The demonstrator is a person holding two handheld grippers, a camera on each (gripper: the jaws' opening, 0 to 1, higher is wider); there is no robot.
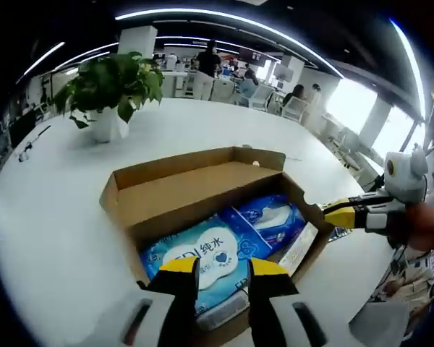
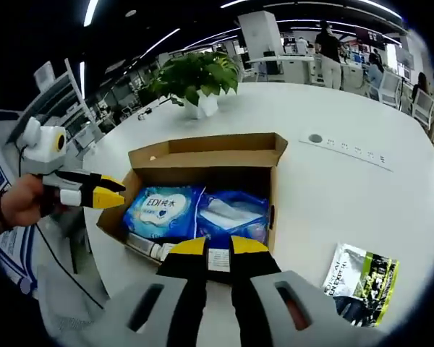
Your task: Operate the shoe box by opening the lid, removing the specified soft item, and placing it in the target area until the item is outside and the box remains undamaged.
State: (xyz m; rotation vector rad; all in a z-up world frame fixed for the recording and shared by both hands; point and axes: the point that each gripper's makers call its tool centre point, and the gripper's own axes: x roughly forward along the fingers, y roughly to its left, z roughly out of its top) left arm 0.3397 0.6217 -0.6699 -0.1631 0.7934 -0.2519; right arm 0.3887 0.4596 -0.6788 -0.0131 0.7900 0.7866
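Both your tools hover spread — left tool [image 1: 223, 269], right tool [image 2: 219, 249] — over the open shoe box [image 2: 202, 155], wipes pack [image 1: 202, 254] inside.

The box [image 2: 202, 189] sits open on the table [image 2: 347, 130] — two packs [image 2: 163, 211] side by side inside it. Beyond the box stands a plant [image 2: 197, 78]; a packet [image 2: 362, 278] lies on the table right of the box in the right gripper view.

Brown cardboard shoe box [image 1: 202, 181] stands open just ahead of the left claw [image 1: 223, 266], flaps raised. Inside lie two blue wet-wipe packs [image 1: 202, 256] side by side, flat, the nearer directly beyond the claw's tips.
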